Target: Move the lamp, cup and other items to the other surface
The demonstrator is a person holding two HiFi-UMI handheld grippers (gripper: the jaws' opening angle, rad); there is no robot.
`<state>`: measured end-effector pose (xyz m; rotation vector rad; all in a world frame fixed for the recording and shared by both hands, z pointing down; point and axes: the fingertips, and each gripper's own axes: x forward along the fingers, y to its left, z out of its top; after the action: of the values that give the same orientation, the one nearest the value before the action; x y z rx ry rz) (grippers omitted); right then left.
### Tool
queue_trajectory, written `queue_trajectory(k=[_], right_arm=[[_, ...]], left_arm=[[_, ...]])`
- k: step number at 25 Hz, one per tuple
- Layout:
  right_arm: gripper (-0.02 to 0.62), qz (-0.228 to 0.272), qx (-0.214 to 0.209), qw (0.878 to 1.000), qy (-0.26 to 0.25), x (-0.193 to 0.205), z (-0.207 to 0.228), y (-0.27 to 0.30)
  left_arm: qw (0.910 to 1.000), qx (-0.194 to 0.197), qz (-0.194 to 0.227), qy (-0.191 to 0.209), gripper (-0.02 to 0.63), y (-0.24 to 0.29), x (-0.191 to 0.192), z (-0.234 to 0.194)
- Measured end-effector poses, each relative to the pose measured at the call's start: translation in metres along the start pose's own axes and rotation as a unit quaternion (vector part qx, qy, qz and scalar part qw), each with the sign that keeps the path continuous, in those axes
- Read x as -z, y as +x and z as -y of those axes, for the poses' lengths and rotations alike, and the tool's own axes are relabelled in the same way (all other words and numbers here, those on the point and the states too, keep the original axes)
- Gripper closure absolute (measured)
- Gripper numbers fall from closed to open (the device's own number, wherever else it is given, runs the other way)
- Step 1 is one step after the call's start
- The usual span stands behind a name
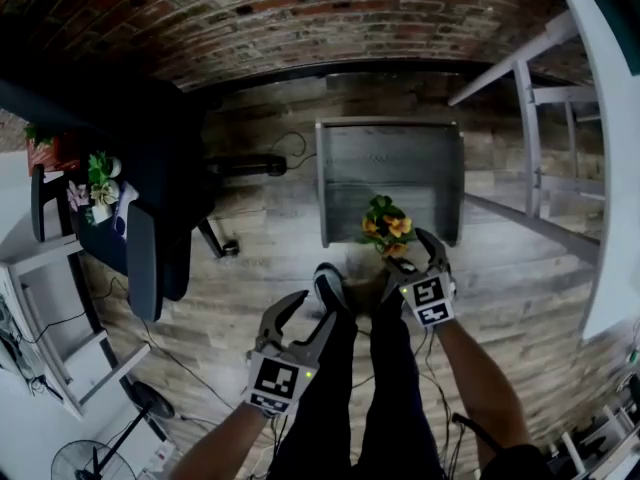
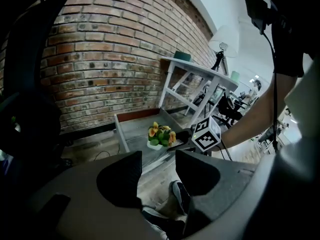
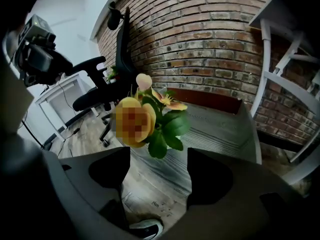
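While the person stood on the pale wooden plank floor [image 1: 250,268], the left gripper [image 1: 312,313] hung low in the lower middle of the head view. Its jaws were apart, with nothing between them. Below it were only the dark trouser legs [image 1: 390,398] and a dark, white-soled shoe [image 1: 328,286]. Just to the right, the right gripper [image 1: 412,258] had its jaws spread wide, the pads pressing on nothing. In its own view the green leaves of the small potted plant with yellow and orange flowers [image 3: 160,119] dipped just beyond the jaw tips. That plant stood in a white pot at the near edge of the low grey wooden table with raised sides [image 1: 340,168], at the centre of the head view. Farther off, a black office chair [image 1: 150,218] filled the left. A white-framed table [image 1: 530,118] stood at the right. A red brick wall [image 1: 300,18] ran along the top.
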<state>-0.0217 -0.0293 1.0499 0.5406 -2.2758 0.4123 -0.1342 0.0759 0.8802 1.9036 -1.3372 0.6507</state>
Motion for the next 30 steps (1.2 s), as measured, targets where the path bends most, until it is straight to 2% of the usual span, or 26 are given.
queue_trajectory(k=[4,7,11,13,15,17,24,30], right_arm=[[0.218,0.007,0.017,1.0,-0.005,0.004,0.004,0.018],[0.18,0.023,0.019,0.999,-0.012,-0.003,0.006,0.035],[0.146,0.057,0.014,0.998,-0.028,-0.015,0.004,0.056],[0.162,0.057,0.016,0.997,-0.04,-0.018,0.004,0.062],[0.247,0.049,0.016,0.997,-0.052,-0.018,0.002,0.067],[0.259,0.039,0.015,0.998,-0.047,-0.02,0.001,0.065],[0.262,0.058,0.009,0.998,-0.023,-0.049,0.004,0.034],[0.261,0.075,0.017,0.997,0.0,-0.106,0.007,-0.029]], left_arm=[[0.9998,-0.005,0.017,0.006,0.399,-0.001,0.002,-0.009],[0.9998,-0.006,0.005,-0.019,0.399,-0.001,0.017,-0.016],[0.9997,-0.009,0.001,-0.021,0.4,0.005,0.029,-0.023],[0.9997,-0.012,0.006,-0.022,0.4,0.009,0.029,-0.027],[0.9995,-0.016,0.011,-0.023,0.402,0.01,0.027,-0.03],[0.9994,-0.02,0.014,-0.023,0.402,0.008,0.025,-0.033],[0.9994,-0.024,0.02,-0.018,0.403,-0.011,-0.006,-0.028],[0.9987,-0.022,0.045,0.005,0.405,-0.038,-0.061,-0.015]])
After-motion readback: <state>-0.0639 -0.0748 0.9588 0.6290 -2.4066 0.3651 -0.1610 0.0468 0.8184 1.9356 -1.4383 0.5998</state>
